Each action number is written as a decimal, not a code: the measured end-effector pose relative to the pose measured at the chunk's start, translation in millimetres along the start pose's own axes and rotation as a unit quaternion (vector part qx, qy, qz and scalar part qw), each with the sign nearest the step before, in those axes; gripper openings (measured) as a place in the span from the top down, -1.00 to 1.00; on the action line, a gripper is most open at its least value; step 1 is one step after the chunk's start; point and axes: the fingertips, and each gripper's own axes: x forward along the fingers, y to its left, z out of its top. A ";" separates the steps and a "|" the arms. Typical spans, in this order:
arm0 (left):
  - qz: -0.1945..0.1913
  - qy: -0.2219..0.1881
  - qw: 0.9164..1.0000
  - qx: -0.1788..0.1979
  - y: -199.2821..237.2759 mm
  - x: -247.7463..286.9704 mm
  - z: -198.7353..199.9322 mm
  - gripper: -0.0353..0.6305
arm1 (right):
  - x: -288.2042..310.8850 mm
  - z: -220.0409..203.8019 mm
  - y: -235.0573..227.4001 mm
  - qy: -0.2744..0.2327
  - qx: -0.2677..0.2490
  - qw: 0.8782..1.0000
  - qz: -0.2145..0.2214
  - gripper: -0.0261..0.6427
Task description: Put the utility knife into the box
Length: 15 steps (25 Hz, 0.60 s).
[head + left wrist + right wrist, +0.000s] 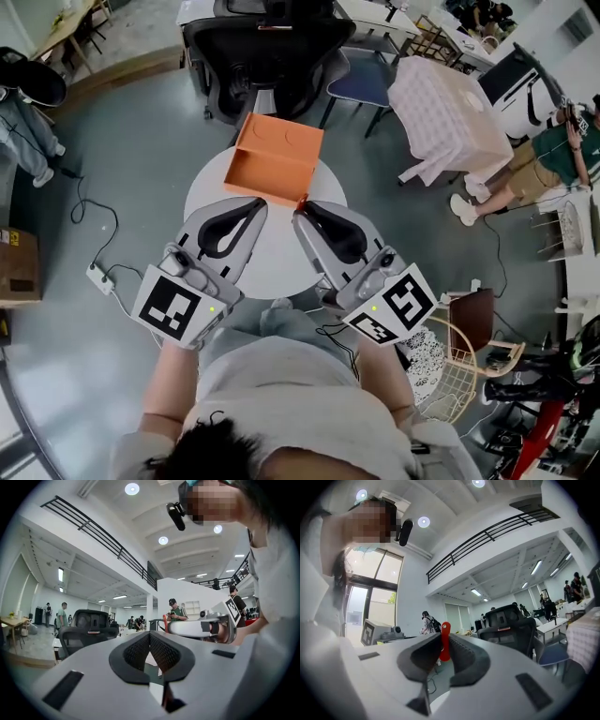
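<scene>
An open orange box [272,159] sits at the far edge of the round white table [272,258], its lid standing up at the back. In the right gripper view, my right gripper [443,638] is shut on a red utility knife [445,631], which sticks up between the jaws. From the head view, the right gripper [301,212] hovers just before the box's near right corner, the knife [302,200] showing as a red tip. My left gripper [260,202] is alongside over the table, shut with nothing in it. In its own view the left gripper [150,635] shows its jaws meeting.
A black office chair [272,47] stands just beyond the table. A table with a checked cloth [450,112] and a seated person [553,155] are at the right. A power strip with cable [98,275] lies on the floor at left. A wire chair [459,370] stands near right.
</scene>
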 end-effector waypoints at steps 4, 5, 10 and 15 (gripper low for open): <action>0.023 0.011 1.000 0.007 4.6 17.8 -7.0 0.87 | 2.0 -3.3 -18.7 0.007 0.004 1.000 0.027 0.75; 0.027 0.015 1.000 0.008 4.7 20.3 -8.5 0.87 | 2.3 -4.6 -21.7 0.009 0.004 0.999 0.033 0.75; 0.035 0.021 0.999 0.008 12.7 25.9 -14.5 0.87 | 12.4 -10.8 -33.6 0.015 0.005 0.999 0.044 0.75; 0.029 0.030 0.999 0.006 34.4 26.4 -19.8 0.87 | 31.8 -15.7 -39.6 0.020 0.012 0.999 0.032 0.75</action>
